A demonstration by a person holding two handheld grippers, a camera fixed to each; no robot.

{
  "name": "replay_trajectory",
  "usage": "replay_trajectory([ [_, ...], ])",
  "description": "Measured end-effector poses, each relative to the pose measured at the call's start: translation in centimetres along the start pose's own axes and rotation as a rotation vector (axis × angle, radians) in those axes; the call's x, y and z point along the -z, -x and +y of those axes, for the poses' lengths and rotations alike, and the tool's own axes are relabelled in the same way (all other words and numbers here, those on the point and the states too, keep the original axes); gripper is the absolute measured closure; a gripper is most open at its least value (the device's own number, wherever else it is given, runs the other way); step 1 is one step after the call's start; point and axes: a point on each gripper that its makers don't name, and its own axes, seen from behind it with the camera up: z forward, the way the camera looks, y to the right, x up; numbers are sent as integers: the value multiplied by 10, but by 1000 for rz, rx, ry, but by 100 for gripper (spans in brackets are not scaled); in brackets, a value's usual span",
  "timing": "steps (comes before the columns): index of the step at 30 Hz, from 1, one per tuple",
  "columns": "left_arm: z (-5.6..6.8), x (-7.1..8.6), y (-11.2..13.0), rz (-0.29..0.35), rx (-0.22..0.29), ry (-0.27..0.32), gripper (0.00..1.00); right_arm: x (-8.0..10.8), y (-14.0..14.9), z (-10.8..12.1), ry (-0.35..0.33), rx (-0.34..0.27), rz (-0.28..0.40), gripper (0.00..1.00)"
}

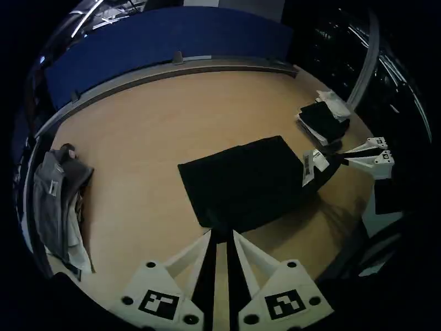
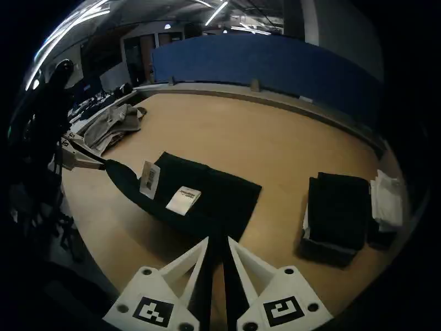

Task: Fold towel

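Black towel (image 1: 248, 182) flat on bench (image 1: 143, 127), near edge lifted taut between grippers: left gripper (image 1: 222, 237) clamped on one near corner, right gripper (image 2: 219, 241) clamped on other. Far edge straight ahead of both; fold likely goes forward.

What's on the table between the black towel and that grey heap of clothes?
Nothing. In the left gripper view, the stretch of wooden table between the black towel and the grey heap is bare.
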Motion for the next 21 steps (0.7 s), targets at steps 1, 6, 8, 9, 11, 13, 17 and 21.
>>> replay_trajectory([
  [1, -2, -3, -3, -2, 7, -1, 88, -3, -2, 2, 1, 1, 0, 90],
  [6, -11, -16, -17, -14, 47, -18, 88, -21, -14, 14, 11, 7, -2, 90],
  [8, -13, -20, -21, -23, 56, -26, 88, -27, -18, 18, 15, 7, -6, 90],
  [9, -15, -23, -23, -28, 60, -31, 88, -31, -20, 20, 17, 7, -8, 90],
  [11, -18, -29, -26, -36, 63, -41, 88, -39, -22, 24, 21, 3, -12, 90],
  [13, -20, -35, -30, -44, 64, -50, 88, -45, -24, 28, 25, -4, -17, 90],
  [17, -26, -46, -36, -67, 66, -69, 87, -57, -26, 35, 33, -25, -29, 90],
  [21, -30, -57, -40, -103, 73, -86, 86, -68, -28, 41, 42, -48, -38, 90],
])
